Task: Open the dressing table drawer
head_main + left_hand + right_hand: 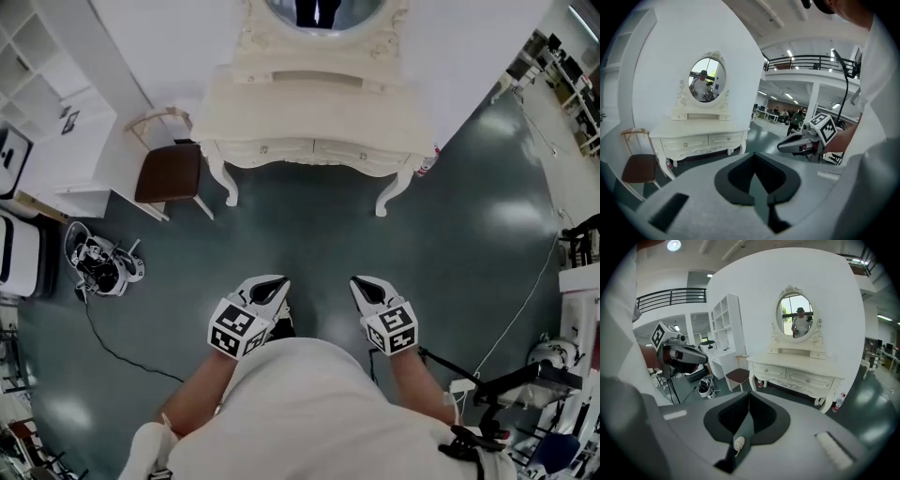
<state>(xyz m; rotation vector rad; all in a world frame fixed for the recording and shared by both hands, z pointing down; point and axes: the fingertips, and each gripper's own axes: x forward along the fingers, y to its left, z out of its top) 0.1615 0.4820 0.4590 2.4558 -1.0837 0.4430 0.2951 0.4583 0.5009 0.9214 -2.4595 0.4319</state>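
Chair with a brown seat and a pale frame (169,173) stands at the far left, just beside the left front leg of the cream, carved dressing table with an oval mirror (281,98).

The left gripper (273,282) is held low in front of the person's body. Its jaws are pressed together with nothing between them, as the left gripper view shows. It points across bare dark green floor (309,225) toward the table, which lies well apart, straight ahead and slightly left of its line.

Two drawers sit side by side in the table's front. The left drawer (267,148) and the right drawer (361,150) each carry a small knob, and both look fully closed. Their fronts run crosswise to the person, so a pull would come straight back along the grippers' own line.

The right gripper (365,284) is level with its partner, jaws likewise closed and empty. The table lies ahead and a little right in its own view.

Neither hand is clearly nearer: each roughly faces its own drawer. The gap must be closed and one set of jaws opened before a knob can be taken.
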